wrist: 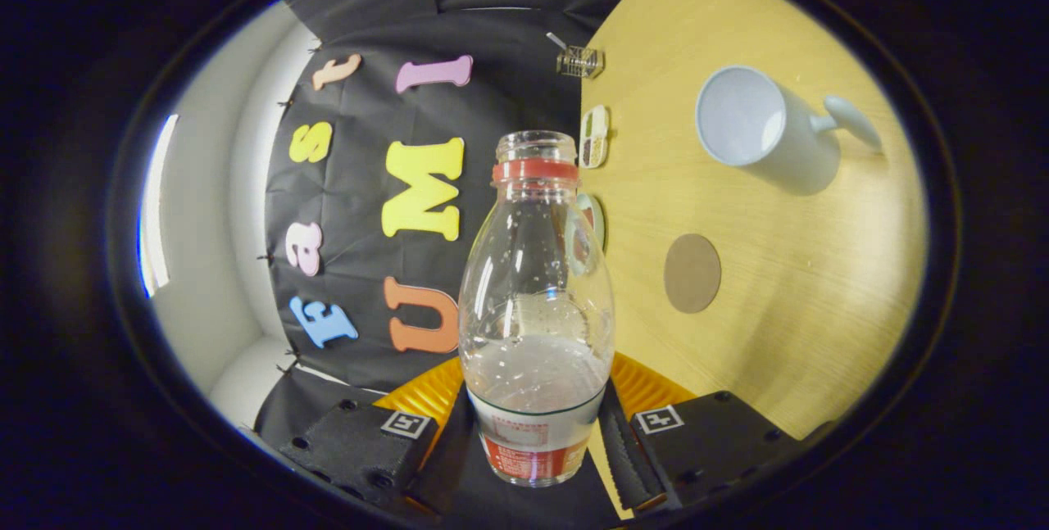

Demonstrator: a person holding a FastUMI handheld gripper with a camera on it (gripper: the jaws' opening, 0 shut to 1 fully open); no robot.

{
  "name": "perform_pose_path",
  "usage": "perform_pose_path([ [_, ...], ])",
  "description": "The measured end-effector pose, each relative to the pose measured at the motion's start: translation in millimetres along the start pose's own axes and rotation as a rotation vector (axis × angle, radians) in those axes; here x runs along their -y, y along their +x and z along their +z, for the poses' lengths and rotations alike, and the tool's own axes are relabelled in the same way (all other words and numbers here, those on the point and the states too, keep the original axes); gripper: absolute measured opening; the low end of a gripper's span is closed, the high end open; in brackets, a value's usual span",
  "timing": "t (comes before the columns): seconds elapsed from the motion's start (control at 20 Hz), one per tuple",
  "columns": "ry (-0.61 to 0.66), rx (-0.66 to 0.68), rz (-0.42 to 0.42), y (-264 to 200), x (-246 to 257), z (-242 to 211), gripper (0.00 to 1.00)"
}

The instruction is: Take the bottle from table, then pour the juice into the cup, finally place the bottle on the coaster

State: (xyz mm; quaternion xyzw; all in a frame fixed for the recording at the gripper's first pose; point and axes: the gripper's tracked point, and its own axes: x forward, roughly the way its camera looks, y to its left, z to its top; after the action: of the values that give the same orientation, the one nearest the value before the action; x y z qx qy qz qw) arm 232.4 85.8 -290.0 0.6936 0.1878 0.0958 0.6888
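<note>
Jaws: clenched on bottle (536, 325), low on its body, one finger each side. Bottle: uncapped, little liquid left, lifted clear of surface (787, 333) and tilted. Coaster (692, 274): beyond, bare. Cup (742, 116): farther off. Risk: low grip on smooth plastic; bottle may swivel or tip at setdown.
</note>
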Motion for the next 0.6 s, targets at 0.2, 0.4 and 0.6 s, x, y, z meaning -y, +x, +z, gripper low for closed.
perform_pose_path([
  [0.2, 0.056, -0.025, 0.006, 3.1, 2.2, 0.0, 0.76],
  [0.4, 0.077, -0.04, -0.002, 6.9, 7.1, 4.8, 0.76],
  [0.6, 0.09, -0.05, 0.02, 7.8, 1.5, 10.8, 0.76],
])
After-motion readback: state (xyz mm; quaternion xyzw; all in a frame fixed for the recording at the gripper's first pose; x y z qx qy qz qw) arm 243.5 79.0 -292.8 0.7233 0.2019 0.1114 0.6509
